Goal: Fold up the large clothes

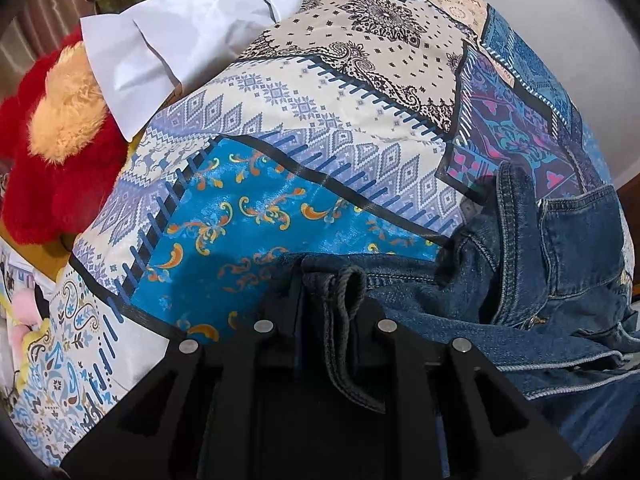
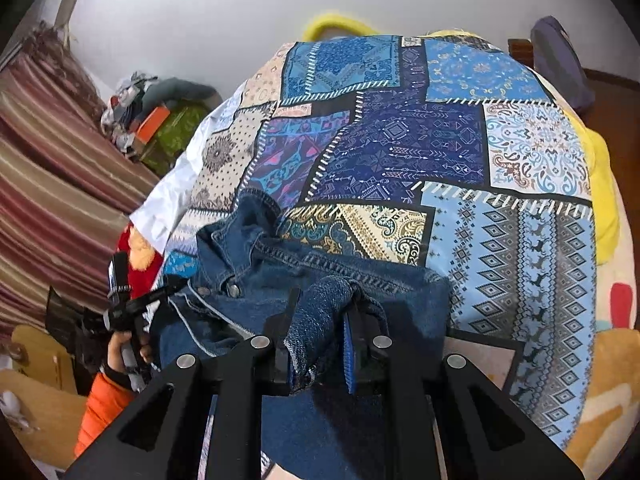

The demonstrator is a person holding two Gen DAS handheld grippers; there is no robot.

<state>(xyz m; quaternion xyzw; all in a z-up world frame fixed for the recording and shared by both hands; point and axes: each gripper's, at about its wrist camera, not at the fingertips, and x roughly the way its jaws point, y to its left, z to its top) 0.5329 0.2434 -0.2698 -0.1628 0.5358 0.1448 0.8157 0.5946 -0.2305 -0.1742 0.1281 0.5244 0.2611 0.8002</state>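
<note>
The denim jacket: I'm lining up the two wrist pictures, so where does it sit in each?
Left wrist view: the denim jacket fills the lower right, an edge running back between the left claw's fingers.
Right wrist view: it lies at lower centre-left, a fold pinched in the right claw.
Shared landmark: the purple patch with pink shapes on the patchwork bedspread, just beyond the jacket.

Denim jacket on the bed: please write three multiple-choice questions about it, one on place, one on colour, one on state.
1. Where does the denim jacket lie?
A on the patchwork bedspread
B on a chair
C on the floor

2. What colour is the plush toy beside the bedspread?
A green
B red
C black

3. What is the right hand-held gripper doing?
A open, empty
B shut on a pillow
C shut on denim

Answers: 1 A, patterned cloth surrounds it; 2 B, red fur shows in the left view; 3 C, a denim fold sits pinched between its fingers.
</note>
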